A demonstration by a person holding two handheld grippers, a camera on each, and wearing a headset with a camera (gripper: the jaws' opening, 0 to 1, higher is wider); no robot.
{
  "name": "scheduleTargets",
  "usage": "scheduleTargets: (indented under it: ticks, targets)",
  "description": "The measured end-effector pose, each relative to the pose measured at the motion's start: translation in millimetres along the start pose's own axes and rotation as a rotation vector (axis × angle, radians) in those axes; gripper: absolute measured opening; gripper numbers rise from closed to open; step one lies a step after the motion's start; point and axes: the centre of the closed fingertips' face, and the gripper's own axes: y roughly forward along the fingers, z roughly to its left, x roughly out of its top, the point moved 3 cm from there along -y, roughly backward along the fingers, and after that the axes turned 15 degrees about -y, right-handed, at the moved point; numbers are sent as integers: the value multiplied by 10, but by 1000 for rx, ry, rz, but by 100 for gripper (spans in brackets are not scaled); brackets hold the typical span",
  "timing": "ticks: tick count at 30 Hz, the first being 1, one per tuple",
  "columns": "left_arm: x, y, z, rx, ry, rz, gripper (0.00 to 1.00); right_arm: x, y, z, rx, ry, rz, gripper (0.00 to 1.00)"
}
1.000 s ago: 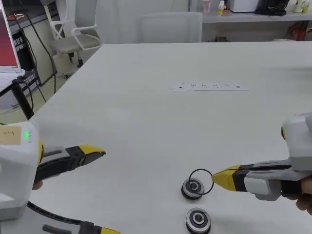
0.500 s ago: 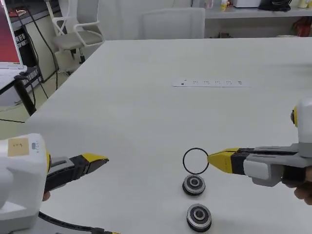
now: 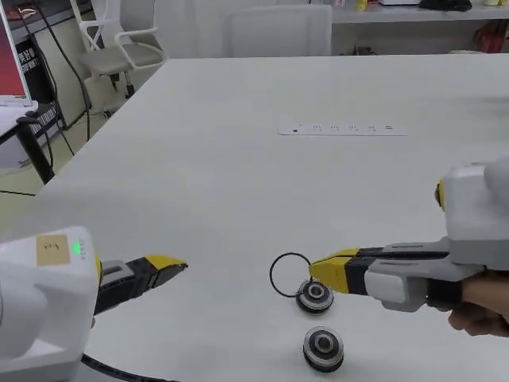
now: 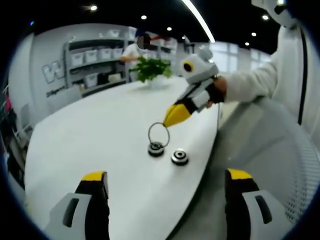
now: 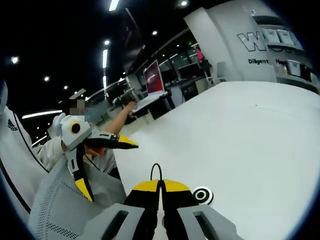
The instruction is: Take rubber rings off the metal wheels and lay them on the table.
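Two metal wheels lie flat on the white worktop close to its near edge, toward the right: the farther wheel and the nearer wheel, near each other but apart. The right gripper reaches in from the right side, its yellow-tipped jaws pressed together on a thin black rubber ring. The ring hangs from the tips clear of the worktop, standing roughly upright, just left of and above the farther wheel. In the left gripper view its lower edge sits right over that wheel, and I cannot tell whether the two touch. In the right gripper view the jaws meet with no gap and the ring rises as a narrow loop over them. The left gripper hovers over the near left part of the worktop, well apart from the wheels, jaws spread wide with nothing between them. The nearer wheel shows a dark band round its rim. A flush socket strip sits toward the far middle of the worktop.
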Motion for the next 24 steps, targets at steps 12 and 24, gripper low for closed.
scheduleTargets:
  ticks: [12,24]
  targets:
    - [13,0,3,4,-6,-11,100,-297,320,134,38,-99,124,0]
    - [53,1,19,5,-18,-36,100,-421,524,34,7,-203,174,0]
